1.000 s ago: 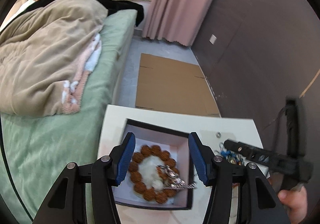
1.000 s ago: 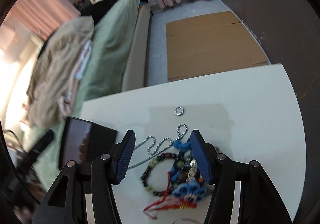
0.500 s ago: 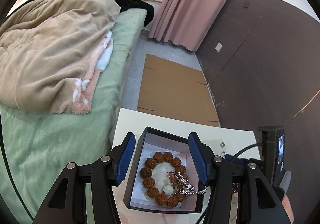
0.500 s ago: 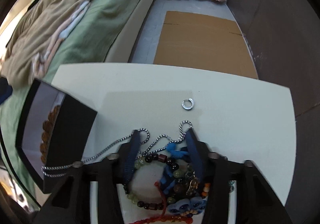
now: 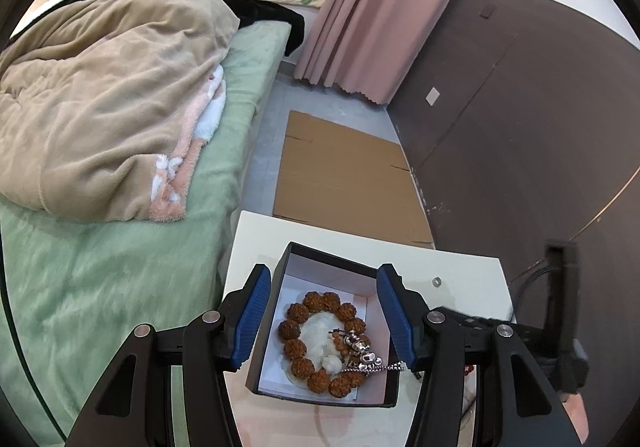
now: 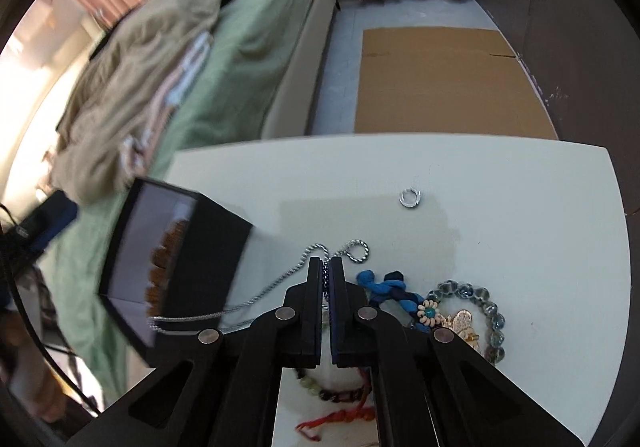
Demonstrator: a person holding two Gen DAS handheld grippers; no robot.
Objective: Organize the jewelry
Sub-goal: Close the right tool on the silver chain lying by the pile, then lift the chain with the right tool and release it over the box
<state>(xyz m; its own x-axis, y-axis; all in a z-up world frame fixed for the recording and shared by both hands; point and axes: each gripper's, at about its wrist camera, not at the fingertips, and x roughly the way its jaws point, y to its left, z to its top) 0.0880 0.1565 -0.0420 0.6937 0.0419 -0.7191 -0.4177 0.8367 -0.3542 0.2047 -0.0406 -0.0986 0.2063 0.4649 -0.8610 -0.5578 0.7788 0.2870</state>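
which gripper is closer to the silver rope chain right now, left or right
Right. The right gripper is shut on the silver rope chain beside the black box. The left gripper stands open around that box, near only the chain's far end.

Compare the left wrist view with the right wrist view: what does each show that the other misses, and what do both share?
Only the left wrist view looks down into the black box, showing the whole brown bead bracelet with a silver charm, framed by the open left gripper.

Only the right wrist view shows the shut right gripper at the silver chain, plus the blue cord, the glass bead bracelet and the red string.

Both show the white table, the box, the small ring, the bed and the cardboard.
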